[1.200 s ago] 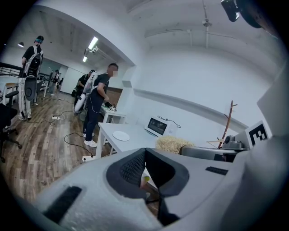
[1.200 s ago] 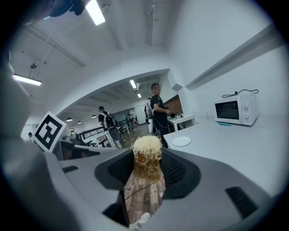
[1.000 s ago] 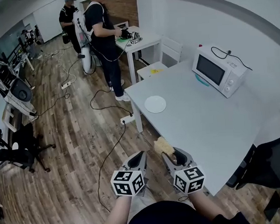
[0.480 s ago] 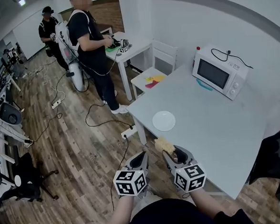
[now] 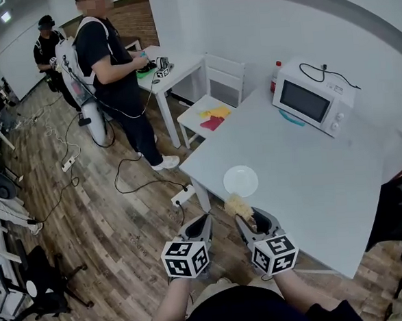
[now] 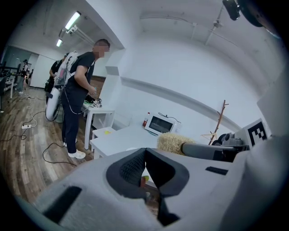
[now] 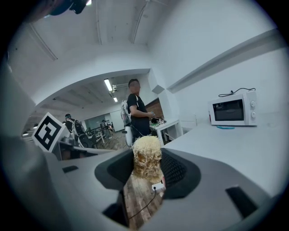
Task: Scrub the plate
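A round white plate (image 5: 240,181) lies near the front left corner of the grey table (image 5: 312,176). Just short of that corner, over the floor, my right gripper (image 5: 240,215) is shut on a yellow fibrous scrubber (image 5: 237,204), which sticks out past its tips (image 7: 146,160). My left gripper (image 5: 204,220) hangs beside it on the left, also over the floor, shut with nothing between its jaws (image 6: 144,151). In the left gripper view the scrubber (image 6: 170,143) shows at the right, held by the other gripper.
A white microwave (image 5: 311,103) stands at the table's far side, a red bottle (image 5: 274,72) behind it. A white chair (image 5: 213,94) holds coloured cloths. Two people (image 5: 112,66) stand at a small white table (image 5: 163,66). Cables (image 5: 137,185) run across the wood floor.
The view has drawn closer to the table: the plate now lies just ahead of the scrubber. Both grippers keep their places and stay shut.
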Action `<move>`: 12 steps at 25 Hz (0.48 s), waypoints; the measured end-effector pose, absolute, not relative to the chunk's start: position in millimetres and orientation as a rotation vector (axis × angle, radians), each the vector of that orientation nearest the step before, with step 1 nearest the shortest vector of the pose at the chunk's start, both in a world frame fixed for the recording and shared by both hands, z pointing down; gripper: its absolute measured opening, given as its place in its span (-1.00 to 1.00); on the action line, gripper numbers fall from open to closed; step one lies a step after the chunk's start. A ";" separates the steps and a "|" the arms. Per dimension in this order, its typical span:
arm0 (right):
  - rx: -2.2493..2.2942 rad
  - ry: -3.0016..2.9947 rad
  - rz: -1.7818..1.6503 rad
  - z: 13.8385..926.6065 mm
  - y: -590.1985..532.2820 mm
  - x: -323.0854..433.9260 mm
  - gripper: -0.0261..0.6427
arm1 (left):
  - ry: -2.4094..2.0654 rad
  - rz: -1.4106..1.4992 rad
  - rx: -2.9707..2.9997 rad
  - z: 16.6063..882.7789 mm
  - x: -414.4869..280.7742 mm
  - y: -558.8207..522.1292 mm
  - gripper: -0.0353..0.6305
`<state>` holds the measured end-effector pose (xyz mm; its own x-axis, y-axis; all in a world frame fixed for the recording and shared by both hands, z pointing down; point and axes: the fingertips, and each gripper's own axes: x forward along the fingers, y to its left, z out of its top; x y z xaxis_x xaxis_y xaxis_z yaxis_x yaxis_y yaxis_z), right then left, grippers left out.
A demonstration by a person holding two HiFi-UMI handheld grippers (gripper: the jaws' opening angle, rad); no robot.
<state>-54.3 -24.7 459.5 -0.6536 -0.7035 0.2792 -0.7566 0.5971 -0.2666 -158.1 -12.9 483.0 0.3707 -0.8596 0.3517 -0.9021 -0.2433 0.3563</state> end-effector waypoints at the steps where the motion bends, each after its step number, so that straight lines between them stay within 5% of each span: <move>1: 1.250 -2.666 0.555 460.3 -27.4 -53.4 -0.39 | -1.505 0.120 2.144 484.1 -159.2 -16.9 -0.84; 12: 1.381 -2.581 0.554 468.1 -78.4 -11.0 -0.39 | -1.429 0.168 2.154 506.0 -147.7 -78.4 -0.84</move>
<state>-11.0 -78.4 468.1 -0.5598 -0.7679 0.3113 -0.8280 0.5044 -0.2449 -147.7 -78.4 506.0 0.4284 -0.8157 0.3888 -0.8836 -0.2882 0.3689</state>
